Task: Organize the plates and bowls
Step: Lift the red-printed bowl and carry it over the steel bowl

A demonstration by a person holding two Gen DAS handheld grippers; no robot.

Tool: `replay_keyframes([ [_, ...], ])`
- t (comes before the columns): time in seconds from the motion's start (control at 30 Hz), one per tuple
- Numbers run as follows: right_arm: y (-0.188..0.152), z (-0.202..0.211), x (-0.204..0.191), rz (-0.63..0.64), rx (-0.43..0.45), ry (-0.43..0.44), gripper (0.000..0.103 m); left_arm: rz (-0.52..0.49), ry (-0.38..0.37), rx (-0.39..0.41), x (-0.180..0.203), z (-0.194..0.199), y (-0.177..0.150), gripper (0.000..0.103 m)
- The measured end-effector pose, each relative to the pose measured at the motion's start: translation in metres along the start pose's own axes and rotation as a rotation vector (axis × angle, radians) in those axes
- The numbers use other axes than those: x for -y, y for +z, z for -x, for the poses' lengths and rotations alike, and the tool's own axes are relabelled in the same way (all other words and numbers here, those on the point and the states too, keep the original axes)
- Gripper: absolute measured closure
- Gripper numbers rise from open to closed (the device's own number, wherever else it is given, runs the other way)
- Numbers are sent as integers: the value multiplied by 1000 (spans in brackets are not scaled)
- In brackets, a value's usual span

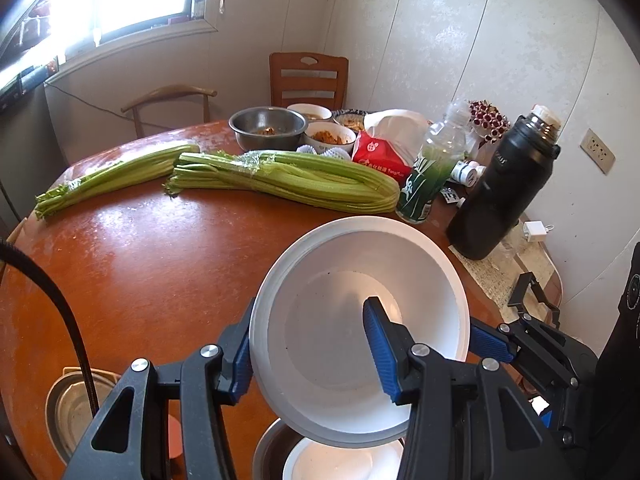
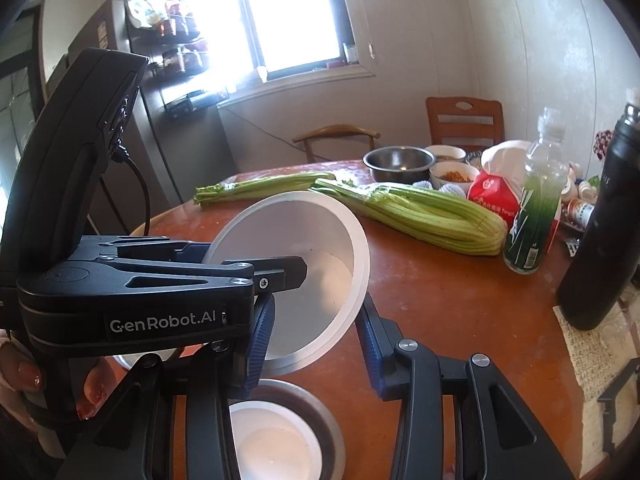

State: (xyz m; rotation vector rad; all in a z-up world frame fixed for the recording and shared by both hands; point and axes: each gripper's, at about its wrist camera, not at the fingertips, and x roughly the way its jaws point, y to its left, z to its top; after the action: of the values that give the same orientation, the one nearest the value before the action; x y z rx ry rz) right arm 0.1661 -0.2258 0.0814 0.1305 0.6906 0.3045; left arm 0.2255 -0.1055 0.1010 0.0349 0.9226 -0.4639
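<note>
A white bowl [image 1: 356, 320] is tilted and held above the round brown table [image 1: 152, 264]. My left gripper [image 1: 308, 344] is shut on its near rim, one blue finger inside and one outside. In the right wrist view the same bowl [image 2: 304, 256] shows with the left gripper clamped on it. My right gripper [image 2: 314, 344] is open, its blue fingers either side of the bowl's lower rim. Below sits a metal bowl [image 2: 320, 412] holding another white bowl [image 2: 276, 448], also seen in the left wrist view [image 1: 344, 460].
Two celery bunches [image 1: 280, 180] lie across the table. A steel bowl [image 1: 266, 126] and food bowls [image 1: 330, 136] stand at the back. A green bottle [image 1: 430, 176], red tissue pack [image 1: 380, 156] and black flask [image 1: 500, 192] stand right. A metal lid [image 1: 68, 412] lies near left.
</note>
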Motion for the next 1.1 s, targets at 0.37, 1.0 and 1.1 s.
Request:
replay_keyframes([
  [0.37,-8,43,-27,50,41,16,59,7,21,62,8,51,-24,54],
  [1.0,-47,72,-44,82,21,65,59,28,29,77,19,78,-76,53],
  [1.1,-54,73,-46,89,11,70,59,35,30,76,20,76,-84,53],
])
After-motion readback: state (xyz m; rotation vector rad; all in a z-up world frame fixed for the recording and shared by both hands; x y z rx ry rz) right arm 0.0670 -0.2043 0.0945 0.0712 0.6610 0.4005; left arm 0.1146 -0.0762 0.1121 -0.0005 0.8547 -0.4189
